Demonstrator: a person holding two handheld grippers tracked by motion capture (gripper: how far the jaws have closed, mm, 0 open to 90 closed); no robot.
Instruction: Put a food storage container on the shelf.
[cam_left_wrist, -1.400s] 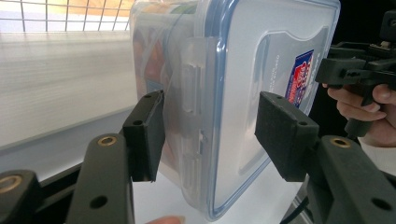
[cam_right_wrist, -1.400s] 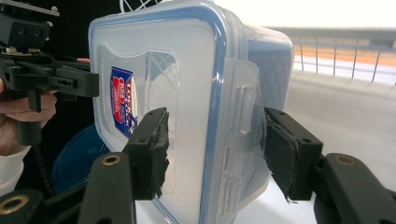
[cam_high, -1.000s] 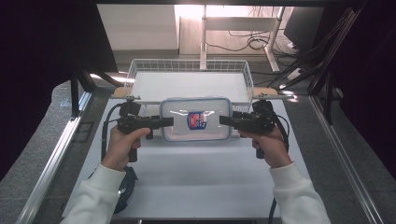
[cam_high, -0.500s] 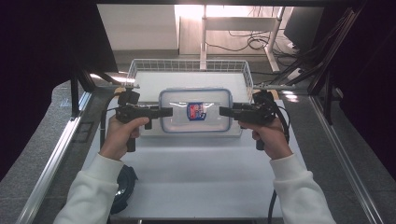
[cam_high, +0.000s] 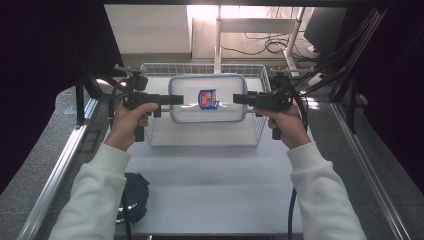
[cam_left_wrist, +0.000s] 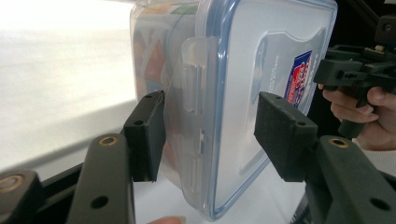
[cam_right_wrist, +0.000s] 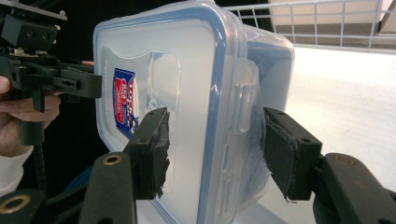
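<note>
Lifted since the earlier frame, the lidded container (cam_high: 207, 98) now hangs above the wire basket (cam_high: 252, 69), clamped at either end by the left hand-held gripper (cam_high: 177, 99) and right hand-held gripper (cam_high: 239, 98); lowering remains.

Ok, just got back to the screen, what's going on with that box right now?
A person holds the clear lidded container between two claws, one at each short end. The left claw grips its left end and the right claw its right end, each clamped across the lid and the base by the latch flap. The container is off the table, above the wire basket at the far side. A dark round object lies on the table by the left sleeve.
</note>
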